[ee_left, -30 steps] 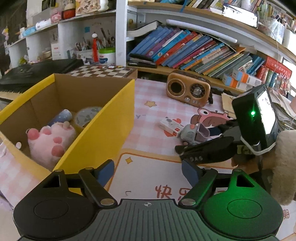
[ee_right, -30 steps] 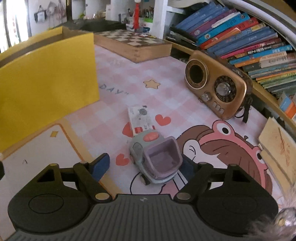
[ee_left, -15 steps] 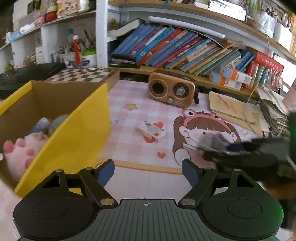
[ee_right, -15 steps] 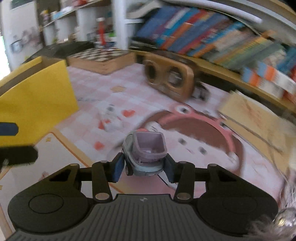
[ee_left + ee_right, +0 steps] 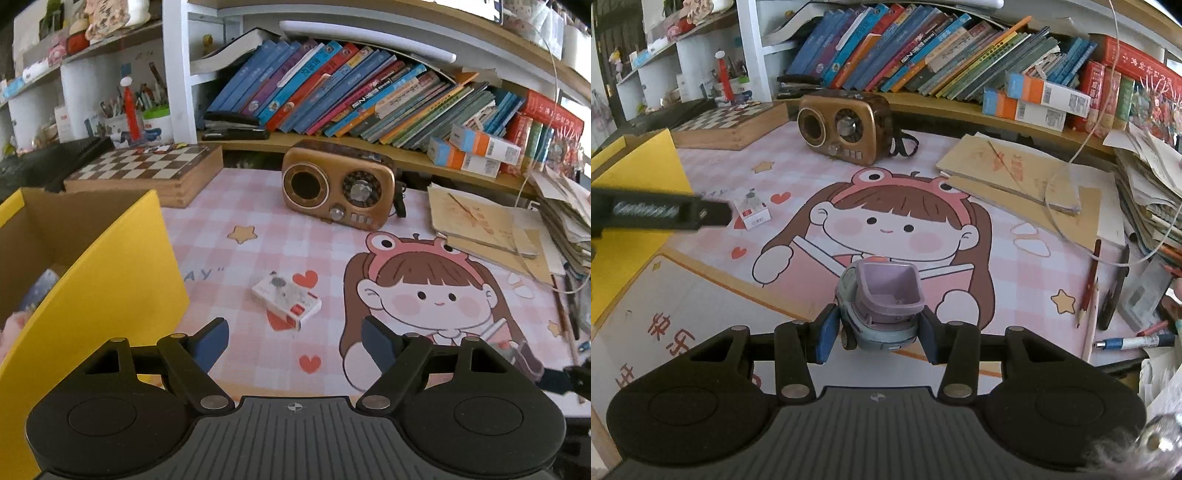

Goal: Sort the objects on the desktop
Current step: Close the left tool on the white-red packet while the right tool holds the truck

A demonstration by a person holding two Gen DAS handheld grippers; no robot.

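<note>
My right gripper (image 5: pixel 877 334) is shut on a small grey-blue toy truck with a purple bucket (image 5: pixel 882 306) and holds it above the pink cartoon desk mat (image 5: pixel 960 192). My left gripper (image 5: pixel 295 341) is open and empty, just short of a small white card box (image 5: pixel 286 299) that lies on the mat. The yellow cardboard box (image 5: pixel 110 288) stands to its left; a pink plush toy shows inside at the frame edge. The card box also shows in the right wrist view (image 5: pixel 751 210), partly behind the left gripper's finger (image 5: pixel 665 214).
A brown retro radio (image 5: pixel 338 184) and a chessboard box (image 5: pixel 147 170) stand at the back, below a shelf of books (image 5: pixel 332 92). Paper stacks (image 5: pixel 1015 173), pencils and pens (image 5: pixel 1089 291) lie at the right. A white pad (image 5: pixel 676 302) lies front left.
My right gripper closed on the toy truck, lifted it and carried it right and back. My left gripper swung right, away from the yellow box, toward the card box.
</note>
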